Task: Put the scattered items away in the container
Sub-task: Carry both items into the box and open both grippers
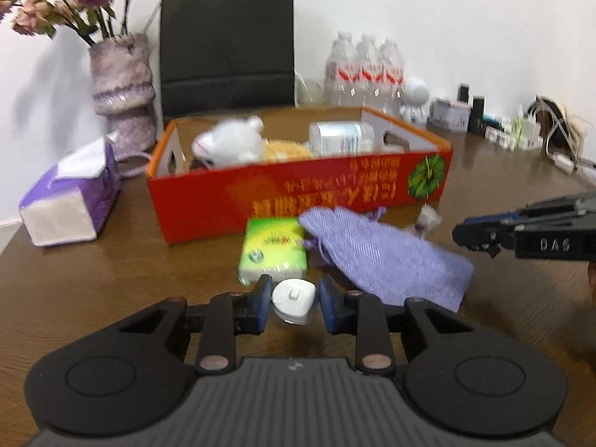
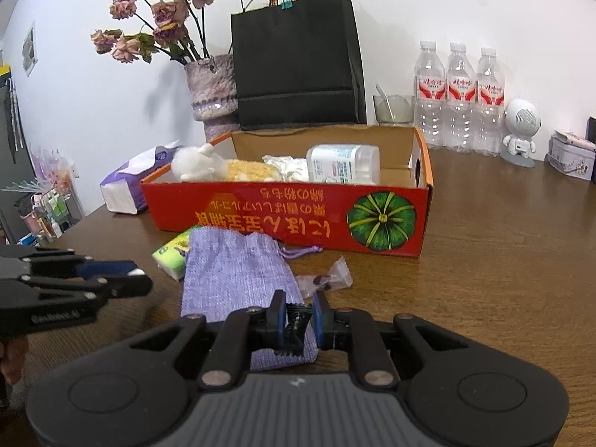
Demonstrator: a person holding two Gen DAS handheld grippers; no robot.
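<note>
A: Left gripper (image 1: 294, 303) — my jaws are closed on the small white hook (image 1: 293, 300), pads touching both its sides, just in front of the green tissue pack (image 1: 273, 251).

B: And the red box (image 2: 283, 216)?

A: Beyond that pack, on the brown surface (image 2: 503, 246). Inside it I see a white plush toy (image 2: 199, 162) at the left and a white bottle (image 2: 342, 164) lying further right.

B: Right side?

A: Right gripper (image 2: 300, 320), jaws narrow, nothing clamped that I can make out. It hangs over the purple pouch (image 2: 238, 275), which lies in front of the box with a clear wrapper (image 2: 327, 279) just beside it.
</note>
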